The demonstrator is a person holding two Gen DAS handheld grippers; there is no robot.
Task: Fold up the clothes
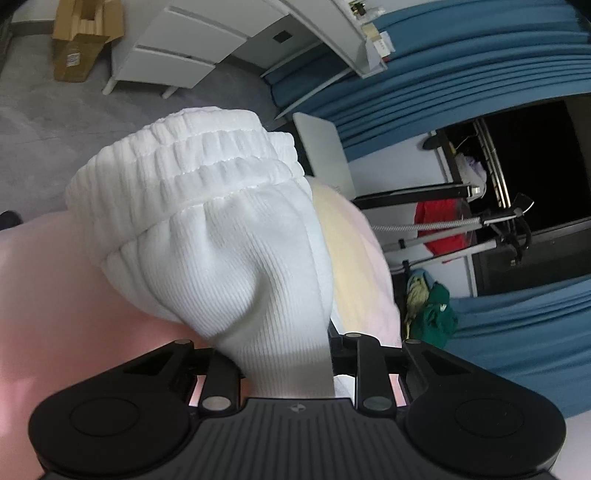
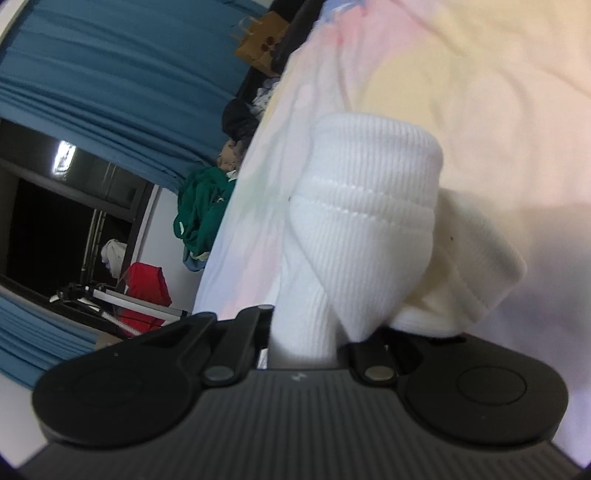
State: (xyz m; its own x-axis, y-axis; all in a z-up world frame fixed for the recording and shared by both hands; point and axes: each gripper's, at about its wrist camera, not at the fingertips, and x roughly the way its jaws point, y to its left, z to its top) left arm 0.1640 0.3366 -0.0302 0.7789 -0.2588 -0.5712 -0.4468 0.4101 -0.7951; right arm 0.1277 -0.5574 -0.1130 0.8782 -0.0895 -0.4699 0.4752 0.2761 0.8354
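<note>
A white ribbed garment (image 1: 207,236) with a gathered elastic waistband fills the left wrist view, bunched and lifted above a pastel pink and yellow bed sheet (image 1: 354,258). My left gripper (image 1: 291,373) is shut on the garment's fabric, which hides the fingertips. In the right wrist view the same white ribbed garment (image 2: 362,221) shows a stitched hem and hangs folded over itself. My right gripper (image 2: 306,343) is shut on another part of it, close above the sheet (image 2: 480,92).
Blue curtains (image 1: 461,74) and a dark window (image 1: 535,155) stand beyond the bed. A white drawer unit (image 1: 177,48) and a cardboard box (image 1: 81,33) sit on the grey floor. Green clothing (image 2: 199,210) and a red item (image 2: 144,284) lie beside the bed, near a metal rack (image 1: 461,229).
</note>
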